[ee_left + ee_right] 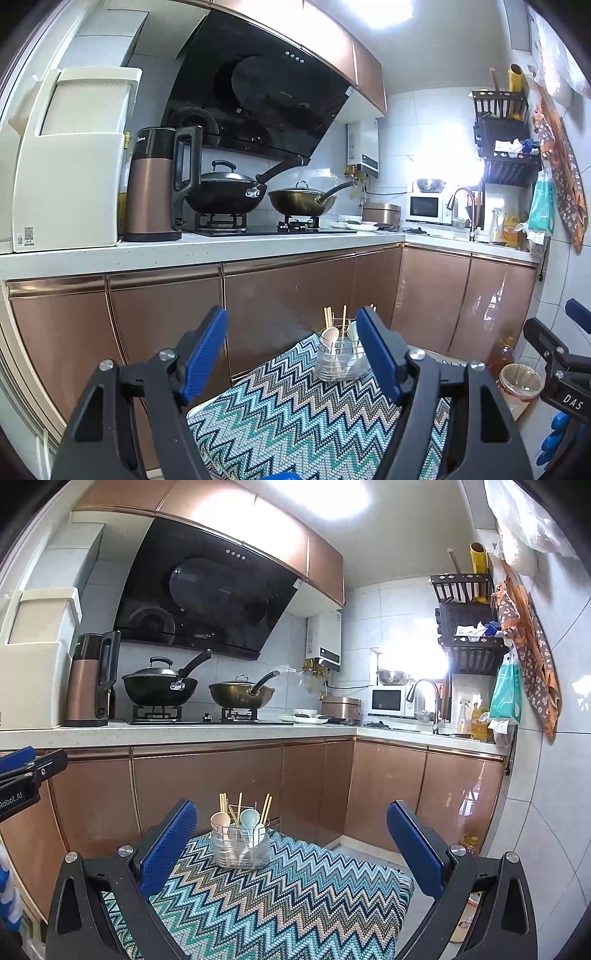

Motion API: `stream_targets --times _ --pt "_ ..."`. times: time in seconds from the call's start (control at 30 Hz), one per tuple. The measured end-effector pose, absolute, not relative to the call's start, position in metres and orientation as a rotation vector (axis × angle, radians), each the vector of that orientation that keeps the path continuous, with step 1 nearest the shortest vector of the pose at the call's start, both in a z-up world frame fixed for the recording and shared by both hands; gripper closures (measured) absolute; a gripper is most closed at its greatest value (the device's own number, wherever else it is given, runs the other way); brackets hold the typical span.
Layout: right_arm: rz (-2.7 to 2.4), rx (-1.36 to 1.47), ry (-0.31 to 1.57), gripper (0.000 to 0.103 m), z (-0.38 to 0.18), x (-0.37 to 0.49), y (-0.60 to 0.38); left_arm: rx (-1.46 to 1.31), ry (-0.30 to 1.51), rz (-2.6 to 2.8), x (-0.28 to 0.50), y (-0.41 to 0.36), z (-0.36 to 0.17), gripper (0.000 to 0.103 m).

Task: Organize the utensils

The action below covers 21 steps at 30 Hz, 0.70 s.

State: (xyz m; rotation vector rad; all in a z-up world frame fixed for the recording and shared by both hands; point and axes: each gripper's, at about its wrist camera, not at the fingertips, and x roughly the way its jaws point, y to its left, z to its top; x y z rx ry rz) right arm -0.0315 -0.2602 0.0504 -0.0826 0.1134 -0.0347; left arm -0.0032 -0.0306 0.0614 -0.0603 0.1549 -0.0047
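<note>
Two hand-held grippers hang level side by side, both pointing toward the far side of the scene. The left gripper has its blue-padded fingers spread apart, gripping nothing. The right gripper, just to its right, is spread wider, its pads also bare

In the left wrist view the left gripper's right finger is covering the right side of the utensil holder. The zigzag cloth is getting cut off at the bottom edge. The right gripper is running off the right edge.
</note>
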Motion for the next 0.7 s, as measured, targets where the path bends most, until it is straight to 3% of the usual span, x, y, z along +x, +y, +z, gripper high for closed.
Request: stream_targets --times 0.7 --pt "-0.051 -0.083 0.120 0.000 0.0480 -0.0324 -0.2638 -0.055 0.156 -0.007 -0.0057 -0.0303 0.0608 0.032"
